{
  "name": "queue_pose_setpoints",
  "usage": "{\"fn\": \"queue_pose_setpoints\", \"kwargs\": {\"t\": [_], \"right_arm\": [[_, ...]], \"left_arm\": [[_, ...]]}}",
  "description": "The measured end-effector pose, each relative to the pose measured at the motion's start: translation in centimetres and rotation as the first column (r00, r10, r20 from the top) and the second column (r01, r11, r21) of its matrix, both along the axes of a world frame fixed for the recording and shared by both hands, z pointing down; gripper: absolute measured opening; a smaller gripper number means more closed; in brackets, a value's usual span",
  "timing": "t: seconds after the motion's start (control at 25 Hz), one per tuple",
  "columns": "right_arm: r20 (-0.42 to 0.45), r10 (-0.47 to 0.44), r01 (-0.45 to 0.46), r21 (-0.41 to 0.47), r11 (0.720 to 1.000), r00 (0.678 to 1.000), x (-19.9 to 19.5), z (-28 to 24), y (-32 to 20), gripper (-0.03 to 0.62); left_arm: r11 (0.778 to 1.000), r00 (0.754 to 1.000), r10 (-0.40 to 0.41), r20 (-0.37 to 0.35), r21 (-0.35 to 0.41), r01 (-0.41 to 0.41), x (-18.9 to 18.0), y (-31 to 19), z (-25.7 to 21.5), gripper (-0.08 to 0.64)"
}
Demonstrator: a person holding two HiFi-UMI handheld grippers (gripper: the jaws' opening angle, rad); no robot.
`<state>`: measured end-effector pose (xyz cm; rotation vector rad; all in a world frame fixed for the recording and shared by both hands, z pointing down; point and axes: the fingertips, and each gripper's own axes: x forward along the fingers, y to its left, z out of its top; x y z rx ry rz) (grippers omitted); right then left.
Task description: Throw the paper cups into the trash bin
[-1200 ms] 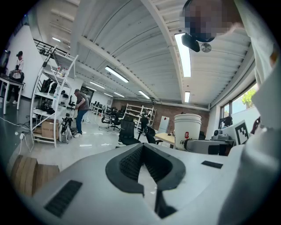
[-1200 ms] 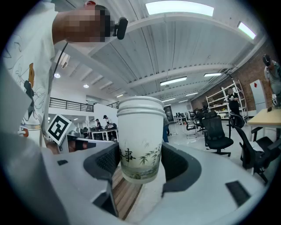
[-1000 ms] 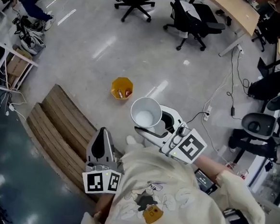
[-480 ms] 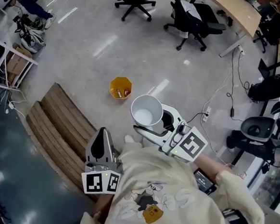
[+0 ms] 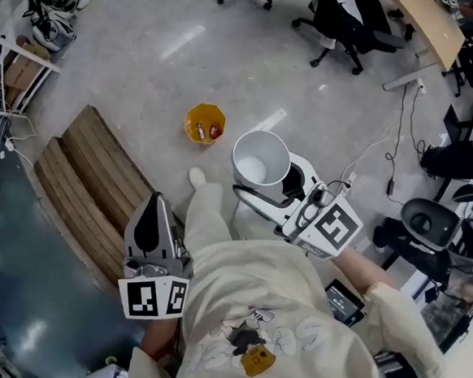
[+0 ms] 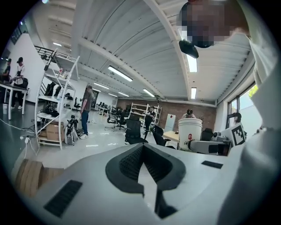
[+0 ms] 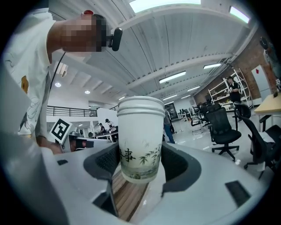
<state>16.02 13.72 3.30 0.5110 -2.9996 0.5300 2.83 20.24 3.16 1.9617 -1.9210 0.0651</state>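
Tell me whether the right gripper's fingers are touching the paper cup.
Touching. The right gripper view shows the paper cup upright inside the right gripper, its fingers pressed against the cup's two sides with no gap.

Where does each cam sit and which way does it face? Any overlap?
Head view: on the head, facing steeply down at floor and yellow bin; shows torso, left gripper, right gripper.
Left gripper view: on left gripper, roughly level toward shelving; shows its shut, empty jaws.
Right gripper view: on right gripper, roughly level; shows jaws clamped on the paper cup.
Shared: the paper cup shows in all three.
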Motion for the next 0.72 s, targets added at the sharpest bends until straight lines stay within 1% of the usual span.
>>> {"fn": "queue_pose_setpoints", "kwargs": {"t": [0.08, 0.24, 0.4, 0.48, 0.56, 0.64, 0.72], "right_arm": [[0.009, -0.016, 0.016, -0.002, 1.000, 1.000, -1.6, 0.7, -1.4, 0.298], [-0.024, -0.033, 0.034, 0.027, 0.999, 0.999, -6.2, 2.4, -4.2, 0.298], [-0.051, -0.052, 0.054, 0.049, 0.997, 0.997, -10.8, 3.9, -6.7, 0.298], [-0.068, -0.060, 0.064, 0.045, 0.997, 0.996, -12.7, 5.0, -7.7, 0.298], [-0.105, -0.075, 0.079, 0.035, 0.996, 0.992, -14.2, 6.3, -8.7, 0.298], [-0.128, -0.083, 0.086, 0.018, 0.996, 0.988, -15.4, 7.9, -10.2, 0.298], [-0.140, -0.100, 0.101, 0.000, 0.995, 0.985, -16.1, 9.6, -11.5, 0.296]], "left_arm": [[1.000, 1.000, 0.014, 0.012, 0.010, -0.014, -1.5, -1.9, 0.5, 0.005], [0.997, 0.998, 0.064, 0.020, 0.033, -0.064, -5.4, -6.1, 2.1, 0.005], [0.994, 0.995, 0.101, -0.010, 0.031, -0.101, -9.7, -9.0, 4.3, 0.005], [0.995, 0.994, 0.098, -0.040, 0.019, -0.097, -11.7, -9.9, 5.9, 0.005], [0.996, 0.994, 0.086, -0.062, -0.007, -0.087, -13.2, -10.7, 7.8, 0.005], [0.996, 0.995, 0.077, -0.071, -0.037, -0.080, -14.1, -11.9, 9.7, 0.005], [0.995, 0.994, 0.077, -0.075, -0.062, -0.082, -14.1, -13.2, 11.6, 0.005]]}}
